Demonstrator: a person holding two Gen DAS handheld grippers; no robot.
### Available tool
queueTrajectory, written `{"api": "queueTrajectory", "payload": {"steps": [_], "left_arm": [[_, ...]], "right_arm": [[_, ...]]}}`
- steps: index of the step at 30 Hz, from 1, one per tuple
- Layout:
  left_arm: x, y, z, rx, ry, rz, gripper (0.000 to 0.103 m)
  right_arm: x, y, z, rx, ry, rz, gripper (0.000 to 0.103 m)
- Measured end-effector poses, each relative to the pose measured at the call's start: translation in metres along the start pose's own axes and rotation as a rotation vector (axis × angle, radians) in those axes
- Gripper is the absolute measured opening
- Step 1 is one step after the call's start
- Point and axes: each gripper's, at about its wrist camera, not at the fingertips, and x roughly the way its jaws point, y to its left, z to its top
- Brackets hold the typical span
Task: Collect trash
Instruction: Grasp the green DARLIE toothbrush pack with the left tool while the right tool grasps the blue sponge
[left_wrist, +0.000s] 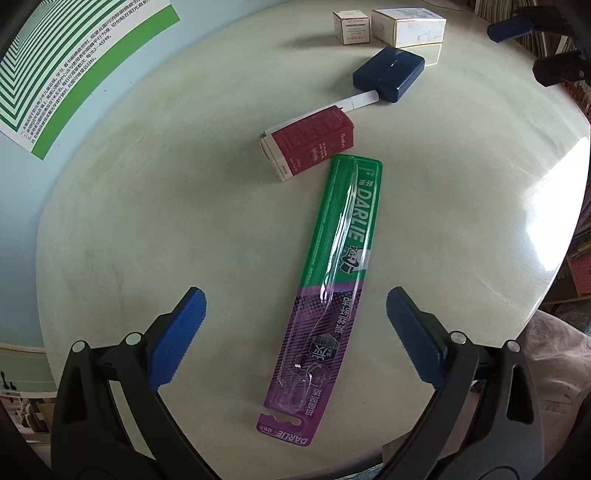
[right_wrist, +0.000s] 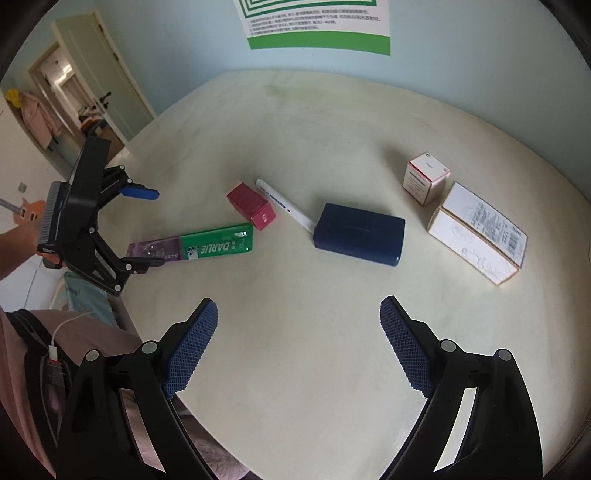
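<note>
**Now: left gripper lining up on the toothbrush pack**

Here, lying flat near the table's front edge: empty toothbrush blister pack, green at the far end, purple at the near end with the hang-hole. Running lengthwise away from the left gripper, long axis roughly along the line of the fingers, tilted slightly to the right in the left wrist view. Passing straight between the two blue pads, purple end sitting in the gap, not touching either pad. Left jaws standing wide apart, gripping nothing.

Touching or nearly touching the pack's green end: red carton. Beyond that, a white pen partly tucked under a dark blue case, then two white boxes at the far side.

Hovering well off to the other side: right gripper, also spread wide and empty, facing bare tabletop, nearest to the blue case.

Judging: left hand clearly the nearer one to the pack. Closing across the narrow width looking workable as aligned; thin flat card probably calling for a low approach to get under an edge.
</note>
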Motion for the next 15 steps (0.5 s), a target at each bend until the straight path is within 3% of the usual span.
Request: {"api": "queueTrajectory", "payload": {"steps": [8, 15], "left_arm": [[0.008, -0.006, 0.006, -0.085, 0.028, 0.003, 0.095], [0.022, -0.011, 0.018, -0.152, 0.083, 0.053, 0.095]], "right_arm": [[0.049, -0.023, 0.040, -0.228, 0.120, 0.066, 0.089], [0.084, -0.025, 0.056, -0.483, 0.208, 0.062, 0.089]]}}
